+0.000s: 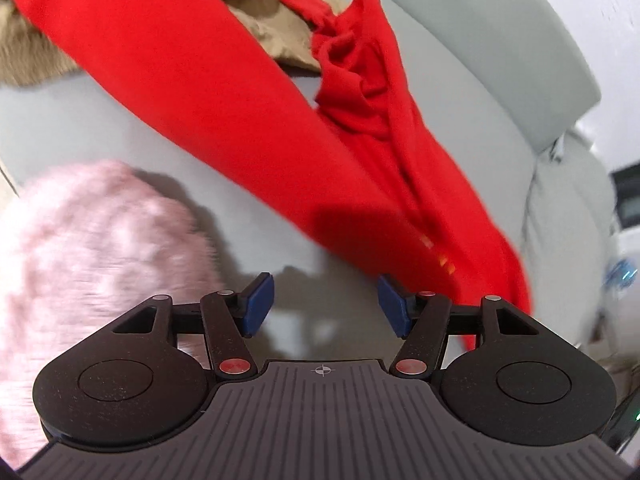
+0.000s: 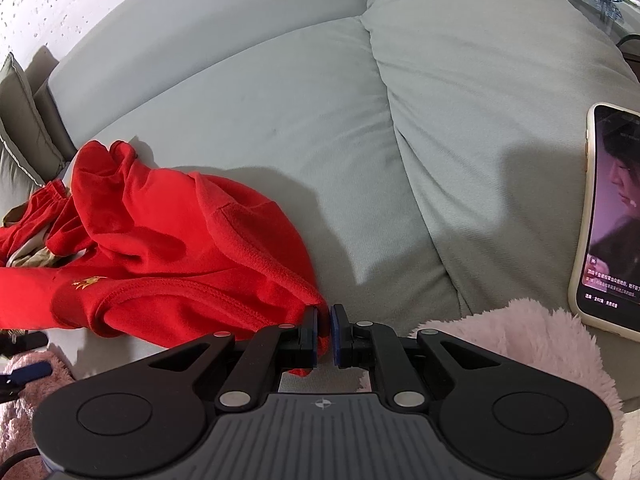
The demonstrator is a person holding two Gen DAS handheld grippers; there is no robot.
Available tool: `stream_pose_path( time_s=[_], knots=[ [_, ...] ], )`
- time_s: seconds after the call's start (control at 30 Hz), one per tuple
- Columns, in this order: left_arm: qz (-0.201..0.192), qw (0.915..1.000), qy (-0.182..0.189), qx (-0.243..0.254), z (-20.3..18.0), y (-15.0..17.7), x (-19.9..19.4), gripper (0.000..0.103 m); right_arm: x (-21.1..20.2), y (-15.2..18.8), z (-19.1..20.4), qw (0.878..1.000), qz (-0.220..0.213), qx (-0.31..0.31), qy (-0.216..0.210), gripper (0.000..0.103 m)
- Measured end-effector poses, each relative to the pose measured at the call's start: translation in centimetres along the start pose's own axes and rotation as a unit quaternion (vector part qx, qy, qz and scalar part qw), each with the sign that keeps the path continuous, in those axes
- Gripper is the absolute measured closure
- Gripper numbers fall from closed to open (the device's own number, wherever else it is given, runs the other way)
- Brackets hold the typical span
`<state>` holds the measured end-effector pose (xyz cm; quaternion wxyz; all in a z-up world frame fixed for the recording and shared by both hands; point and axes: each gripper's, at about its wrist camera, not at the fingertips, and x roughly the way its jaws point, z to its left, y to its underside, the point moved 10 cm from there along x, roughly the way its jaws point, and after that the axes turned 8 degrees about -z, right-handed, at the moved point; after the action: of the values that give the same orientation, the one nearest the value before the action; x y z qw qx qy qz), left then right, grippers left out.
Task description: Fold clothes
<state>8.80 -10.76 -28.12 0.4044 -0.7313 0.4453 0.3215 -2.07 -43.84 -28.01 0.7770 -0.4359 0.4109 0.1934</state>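
Observation:
A red garment point(image 1: 224, 92) stretches diagonally across the pale grey-green sofa seat point(image 1: 80, 120), bunched in folds near its middle. In the left wrist view my left gripper point(image 1: 326, 304) is open, with only sofa fabric showing between its blue pads; the garment's lower edge runs just past the right pad. In the right wrist view the same red garment point(image 2: 168, 240) lies crumpled at the left with a small gold emblem on it. My right gripper point(image 2: 325, 334) is shut on a corner of its hem.
A fluffy pink blanket point(image 1: 80, 260) lies at the lower left of the left view and under the right gripper point(image 2: 520, 344). A beige garment point(image 1: 272, 16) sits beneath the red one. A phone point(image 2: 608, 216) with a lit screen rests on the sofa cushion point(image 2: 480, 120).

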Motion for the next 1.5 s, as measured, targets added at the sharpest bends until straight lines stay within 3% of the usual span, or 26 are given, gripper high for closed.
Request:
stream_pose_path(
  time_s=[0.17, 0.43, 0.47, 0.5, 0.53, 0.6, 0.7, 0.83, 0.93, 1.03, 1.17, 1.23, 1.33, 1.37, 1.4, 1.5],
  knots=[
    [-0.020, 0.9995, -0.019, -0.014, 0.6, -0.7, 2.5, 0.040, -0.1, -0.1, -0.1, 1.000, 0.000, 0.002, -0.003, 0.094],
    [-0.083, 0.9950, -0.016, 0.053, -0.3, -2.1, 3.5, 0.042, 0.1, -0.3, 0.0, 1.000, 0.001, 0.003, -0.008, 0.094],
    [-0.084, 0.9947, -0.014, 0.057, -0.4, -2.2, 3.6, 0.057, 0.1, -0.3, 0.0, 1.000, 0.001, 0.002, -0.008, 0.094],
    [-0.081, 0.9947, -0.004, 0.063, -0.9, -2.2, 3.7, 0.077, 0.1, -0.3, 0.0, 1.000, 0.001, 0.002, -0.008, 0.094],
    [-0.075, 0.9948, 0.008, 0.068, -1.2, -2.2, 3.6, 0.087, 0.1, -0.3, 0.0, 1.000, 0.001, 0.002, -0.009, 0.093],
    [-0.074, 0.9944, 0.018, 0.074, -1.5, -2.1, 3.2, 0.097, 0.1, -0.4, 0.0, 1.000, 0.001, 0.004, -0.010, 0.093],
    [-0.078, 0.9929, 0.040, 0.081, -2.4, -2.5, 0.4, 0.099, 0.0, -0.4, 0.0, 1.000, 0.001, 0.008, -0.013, 0.092],
    [-0.083, 0.9918, 0.054, 0.082, -2.6, -3.2, -5.0, 0.099, -0.3, -0.4, 0.6, 0.999, 0.006, 0.024, -0.029, 0.094],
    [-0.095, 0.9895, 0.041, 0.100, -2.0, -3.6, -9.0, 0.099, -0.9, 0.0, 2.5, 0.996, 0.019, 0.055, -0.066, 0.095],
    [-0.092, 0.9874, -0.009, 0.128, 0.2, -3.5, -12.4, 0.099, -1.7, 1.0, 5.6, 0.992, 0.041, 0.051, -0.106, 0.095],
    [-0.064, 0.9841, -0.058, 0.155, 3.4, -2.3, -12.4, 0.098, -1.6, 2.7, 8.0, 0.990, 0.080, 0.024, -0.113, 0.095],
    [-0.054, 0.9839, -0.067, 0.156, 4.5, -1.8, -11.8, 0.089, -1.4, 3.3, 8.8, 0.990, 0.091, 0.004, -0.108, 0.095],
    [-0.065, 0.9845, -0.072, 0.146, 5.4, -1.6, -11.5, 0.066, -1.4, 2.6, 8.5, 0.993, 0.075, -0.014, -0.089, 0.083],
    [-0.068, 0.9835, -0.073, 0.151, 5.4, -1.5, -11.5, 0.058, -1.6, 2.1, 8.2, 0.994, 0.065, -0.024, -0.080, 0.069],
    [-0.072, 0.9823, -0.072, 0.158, 5.2, -1.6, -11.7, 0.054, -1.9, 1.6, 8.0, 0.995, 0.055, -0.036, -0.074, 0.063],
    [-0.080, 0.9795, -0.069, 0.172, 4.9, -1.5, -11.9, 0.052, -2.4, 0.7, 7.9, 0.995, 0.035, -0.056, -0.071, 0.063]
  ],
)
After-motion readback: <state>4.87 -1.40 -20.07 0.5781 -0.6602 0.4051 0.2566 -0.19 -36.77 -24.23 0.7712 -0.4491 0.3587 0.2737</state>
